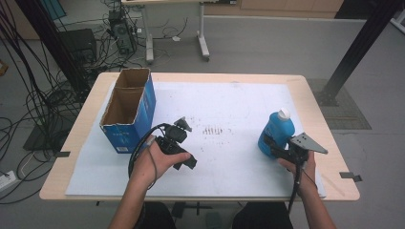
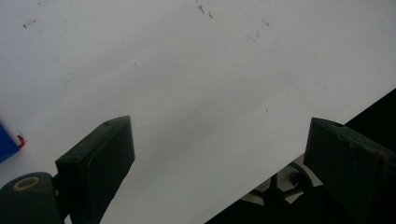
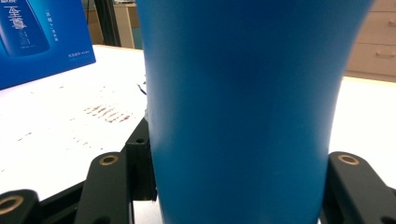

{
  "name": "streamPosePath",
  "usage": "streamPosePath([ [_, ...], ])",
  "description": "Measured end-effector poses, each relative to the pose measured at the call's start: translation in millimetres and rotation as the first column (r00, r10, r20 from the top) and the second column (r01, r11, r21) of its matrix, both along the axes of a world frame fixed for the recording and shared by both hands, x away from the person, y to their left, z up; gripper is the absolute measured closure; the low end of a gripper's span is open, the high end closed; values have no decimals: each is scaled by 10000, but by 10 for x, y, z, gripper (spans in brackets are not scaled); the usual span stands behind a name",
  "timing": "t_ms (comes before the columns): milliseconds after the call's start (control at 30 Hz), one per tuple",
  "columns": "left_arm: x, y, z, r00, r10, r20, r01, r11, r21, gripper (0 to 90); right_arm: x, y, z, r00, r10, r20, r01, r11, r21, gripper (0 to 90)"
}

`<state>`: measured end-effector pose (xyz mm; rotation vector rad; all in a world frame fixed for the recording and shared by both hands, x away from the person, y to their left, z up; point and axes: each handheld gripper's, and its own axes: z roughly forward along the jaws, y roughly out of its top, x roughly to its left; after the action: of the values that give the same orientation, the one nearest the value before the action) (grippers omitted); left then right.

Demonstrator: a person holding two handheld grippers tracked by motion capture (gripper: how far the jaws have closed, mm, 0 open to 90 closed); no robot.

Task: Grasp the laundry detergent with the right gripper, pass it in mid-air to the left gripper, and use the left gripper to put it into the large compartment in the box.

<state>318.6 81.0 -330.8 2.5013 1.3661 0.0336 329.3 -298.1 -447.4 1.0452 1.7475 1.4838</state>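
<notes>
A blue bottle (image 1: 275, 131) with a white cap stands upright on the white sheet (image 1: 229, 95) at the right. My right gripper (image 1: 273, 149) is shut on its lower body from the near side. In the right gripper view the bottle (image 3: 238, 107) sits between the two black jaws of the right gripper (image 3: 233, 186). My left gripper (image 1: 187, 143) is held in a hand over the middle-left of the sheet. It is open, and in the left gripper view the left gripper (image 2: 219, 123) has only bare sheet between its jaws.
An open blue cardboard box (image 1: 129, 112) with two compartments stands at the left of the sheet; its printed side (image 3: 42, 37) faces the bottle. Brownish marks (image 1: 212, 130) stain the sheet's middle. The table's near edge (image 2: 327, 121) lies close under the left gripper. Cables trail on the floor at left.
</notes>
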Motion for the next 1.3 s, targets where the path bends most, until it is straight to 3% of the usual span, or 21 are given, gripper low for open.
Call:
streamPosePath([
  [1300,132,-13,50,9996,-146,233,144,9999,65,89,2,1,4,10000,10,-15,-10,10000,-4,428],
])
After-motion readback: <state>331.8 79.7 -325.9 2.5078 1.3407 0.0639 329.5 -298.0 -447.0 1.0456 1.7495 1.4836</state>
